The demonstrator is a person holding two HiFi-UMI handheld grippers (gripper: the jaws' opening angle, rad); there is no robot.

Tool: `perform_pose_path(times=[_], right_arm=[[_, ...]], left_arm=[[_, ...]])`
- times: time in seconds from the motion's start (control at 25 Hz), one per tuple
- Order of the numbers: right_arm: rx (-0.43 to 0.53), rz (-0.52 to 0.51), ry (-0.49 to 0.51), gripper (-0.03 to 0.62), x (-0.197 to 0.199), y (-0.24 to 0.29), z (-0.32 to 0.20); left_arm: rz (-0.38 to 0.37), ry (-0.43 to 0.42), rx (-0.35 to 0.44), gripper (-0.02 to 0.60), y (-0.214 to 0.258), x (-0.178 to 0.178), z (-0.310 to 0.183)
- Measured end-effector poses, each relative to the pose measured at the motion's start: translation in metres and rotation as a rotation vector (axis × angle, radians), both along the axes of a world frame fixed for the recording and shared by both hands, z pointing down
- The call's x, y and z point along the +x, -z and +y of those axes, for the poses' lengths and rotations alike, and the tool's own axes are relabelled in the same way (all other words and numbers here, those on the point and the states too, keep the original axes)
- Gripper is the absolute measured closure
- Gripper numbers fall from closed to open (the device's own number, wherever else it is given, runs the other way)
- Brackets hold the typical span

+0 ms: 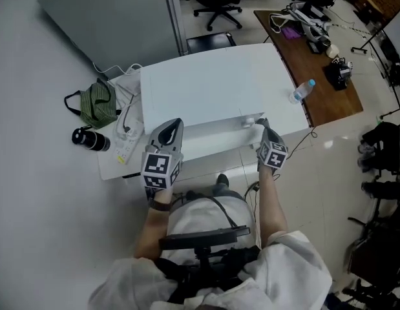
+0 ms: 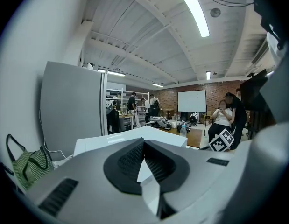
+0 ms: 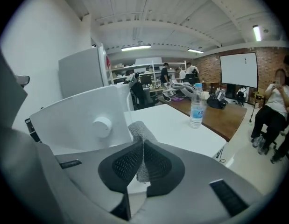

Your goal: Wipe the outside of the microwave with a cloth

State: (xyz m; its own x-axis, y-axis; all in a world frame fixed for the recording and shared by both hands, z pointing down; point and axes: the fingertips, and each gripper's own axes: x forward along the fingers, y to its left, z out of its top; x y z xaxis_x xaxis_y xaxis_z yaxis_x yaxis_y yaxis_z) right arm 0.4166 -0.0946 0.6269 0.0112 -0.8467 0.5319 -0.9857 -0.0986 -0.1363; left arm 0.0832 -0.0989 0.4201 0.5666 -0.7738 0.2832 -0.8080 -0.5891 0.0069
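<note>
Closest in, the right hand-held gripper (image 3: 143,148) is clamped on a bunched grey cloth (image 3: 139,130), which sticks up past its jaws. It sits at the front right corner of the white microwave (image 1: 206,86), just beside the round knob (image 3: 101,125). The left hand-held gripper (image 2: 144,143) has its jaws pressed together with nothing between them and hangs in front of the microwave's left front edge, idle.

Only a narrow fold of cloth seems to be pinched, so dragging it hard across the casing could pull it free. A pass over the front panel could also catch the knob and turn it. With the left hand-held gripper not bracing anything, a firm sideways wipe might shift the microwave on its low white table (image 1: 109,163).

To the left of the microwave, a power strip (image 1: 126,144) with cords lies on that table, crowding access to the left wall. A green striped bag (image 1: 97,105) and a black cylinder (image 1: 91,139) lie beside it. On the right, a water bottle (image 1: 303,90) stands on the brown table (image 1: 329,102) close to the microwave's edge, and a wide sweep down that side could knock it over. Behind stands a grey cabinet (image 1: 115,18), which looks close enough to make the rear hard to reach.
</note>
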Motion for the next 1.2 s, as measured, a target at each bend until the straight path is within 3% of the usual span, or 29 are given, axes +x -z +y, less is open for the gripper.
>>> perform_pose_path(times=[0.12, 0.32, 0.52, 0.76, 0.92, 1.04, 1.2], right_arm=[[-0.005, -0.007, 0.043, 0.588, -0.014, -0.004, -0.003], [0.002, -0.02, 0.242, 0.588, -0.107, -0.004, -0.009], [-0.023, -0.035, 0.505, 0.588, -0.236, -0.015, -0.012], [-0.065, -0.05, 0.913, 0.588, -0.425, -0.02, 0.018], [-0.069, -0.068, 1.104, 0.588, -0.514, -0.024, 0.042], [-0.11, -0.121, 1.103, 0.588, -0.53, -0.035, 0.046], [-0.159, -0.169, 0.962, 0.588, -0.488, -0.064, 0.03]], left_arm=[[-0.007, 0.0, -0.005, 0.558, -0.003, 0.001, 0.0], [-0.002, 0.053, -0.003, 0.558, -0.003, -0.023, -0.001], [0.016, 0.137, -0.009, 0.558, -0.009, -0.069, 0.007], [0.035, 0.243, -0.017, 0.558, -0.014, -0.127, 0.03], [0.035, 0.315, -0.018, 0.558, -0.014, -0.165, 0.043], [0.029, 0.345, -0.021, 0.558, -0.014, -0.18, 0.051], [0.026, 0.355, -0.036, 0.558, -0.017, -0.183, 0.054]])
